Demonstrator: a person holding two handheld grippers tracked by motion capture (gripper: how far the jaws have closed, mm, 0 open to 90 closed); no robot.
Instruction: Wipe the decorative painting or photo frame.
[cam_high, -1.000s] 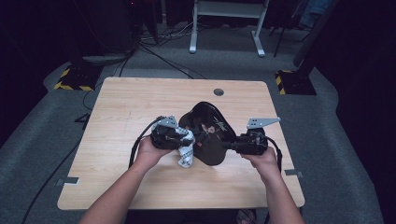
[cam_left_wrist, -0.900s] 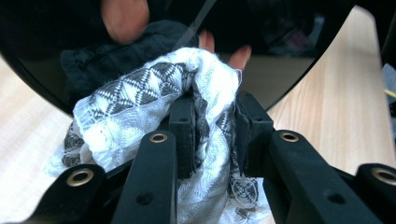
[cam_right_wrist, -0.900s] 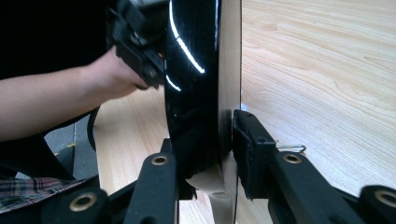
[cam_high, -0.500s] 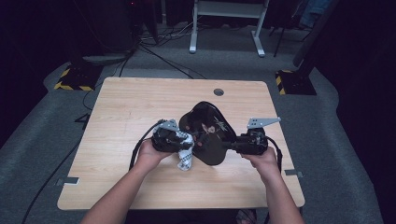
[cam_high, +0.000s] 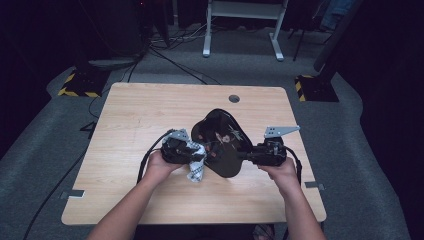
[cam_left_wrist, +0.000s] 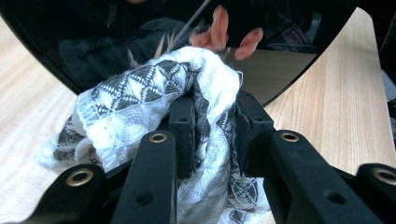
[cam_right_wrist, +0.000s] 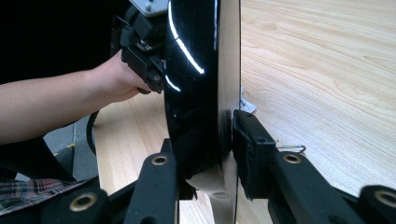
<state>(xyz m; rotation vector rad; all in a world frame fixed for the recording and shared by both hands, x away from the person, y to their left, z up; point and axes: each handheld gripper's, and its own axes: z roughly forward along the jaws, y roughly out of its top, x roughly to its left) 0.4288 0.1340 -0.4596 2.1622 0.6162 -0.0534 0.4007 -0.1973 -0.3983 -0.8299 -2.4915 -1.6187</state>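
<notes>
I see a glossy black rounded plate (cam_high: 222, 142), a soft woven black-and-white patterned cloth (cam_left_wrist: 154, 100), and a matt light wood-grain table (cam_high: 145, 115).

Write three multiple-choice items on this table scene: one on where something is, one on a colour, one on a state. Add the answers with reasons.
1. Where is the patterned white-and-grey cloth?
A. in the left claw
B. folded at the table's far edge
C. on the floor

2. What colour is the glossy rounded plate?
A. white
B. black
C. yellow

3. What is the right claw doing?
A. hanging open above the light wooden table
B. lying on the table unheld
C. clamping the plate's edge

Answers: 1 A, the cloth is bunched between its jaws, against the plate. 2 B, it is shiny black. 3 C, its jaws sit on both faces of the plate.
</notes>
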